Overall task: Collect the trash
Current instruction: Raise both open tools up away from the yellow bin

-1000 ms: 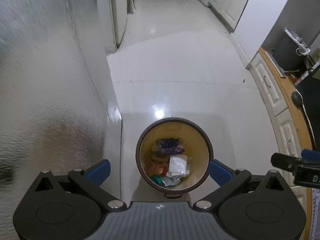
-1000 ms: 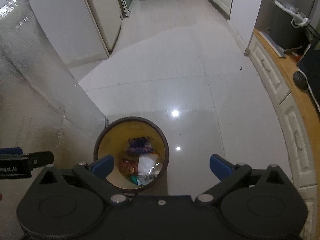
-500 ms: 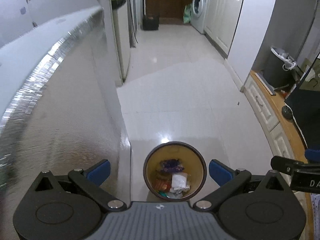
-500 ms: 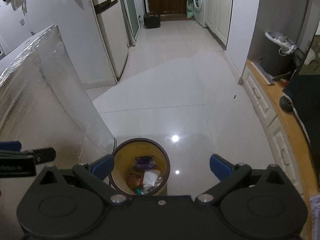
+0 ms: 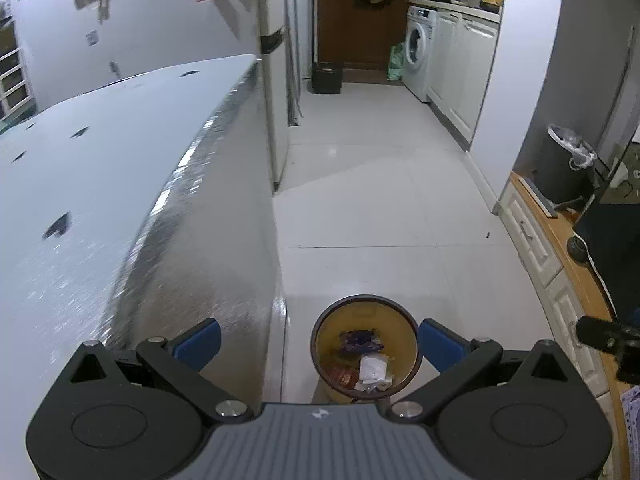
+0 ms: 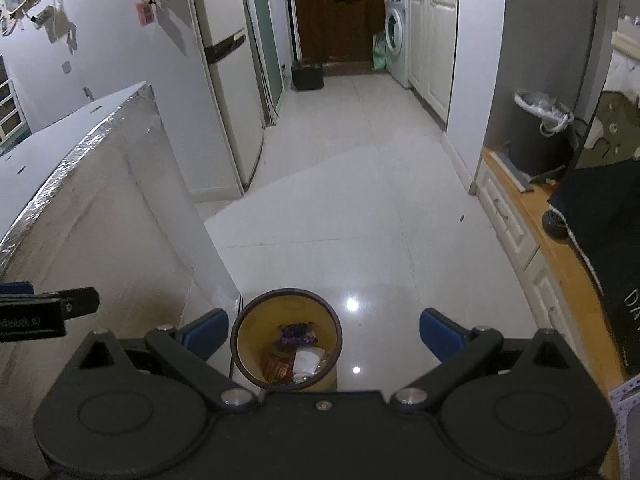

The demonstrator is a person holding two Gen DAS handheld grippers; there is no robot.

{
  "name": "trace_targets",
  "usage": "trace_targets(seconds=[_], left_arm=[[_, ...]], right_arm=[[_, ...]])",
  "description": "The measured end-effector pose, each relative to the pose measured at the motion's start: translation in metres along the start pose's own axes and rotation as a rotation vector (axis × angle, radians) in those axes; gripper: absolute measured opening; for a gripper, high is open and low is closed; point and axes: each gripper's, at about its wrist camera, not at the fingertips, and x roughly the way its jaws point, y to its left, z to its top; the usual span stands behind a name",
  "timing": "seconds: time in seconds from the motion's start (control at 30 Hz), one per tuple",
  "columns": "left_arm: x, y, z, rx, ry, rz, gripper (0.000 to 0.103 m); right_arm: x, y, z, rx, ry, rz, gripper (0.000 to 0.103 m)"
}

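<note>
Round bin (image 5: 408, 330) — wrappers (image 5: 362, 341), white packet (image 5: 374, 366)

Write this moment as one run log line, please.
left gripper: open, empty | right gripper: open, empty | trash bin: on floor, wrappers inside

Both cameras sit high and look steeply down and forward along a tiled hallway. The left wrist view hangs beside a silvery table (image 5: 120, 184), its edge close on the left, with the bin (image 5: 365, 347) low in the frame. The right wrist view stands further right, seeing that table (image 6: 92, 200) from its end. Both share the bin (image 6: 286, 338), the fridge (image 6: 224, 80), the washing machine (image 5: 418, 56) and the wooden counter (image 6: 560, 248).
</note>
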Motion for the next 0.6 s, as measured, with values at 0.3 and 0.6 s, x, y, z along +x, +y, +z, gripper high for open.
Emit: trace_targets(seconds=[0.3, 0.6], left_arm=[[-0.049, 0.022, -0.016, -0.011, -0.055, 0.011, 0.103], [-0.089, 0.033, -0.036, -0.010, -0.113, 0.016, 0.103]], right_arm=[[-0.042, 0.012, -0.008, -0.026, -0.058, -0.013, 0.103], [-0.076, 0.022, -0.026, -0.037, -0.072, -0.010, 0.103]])
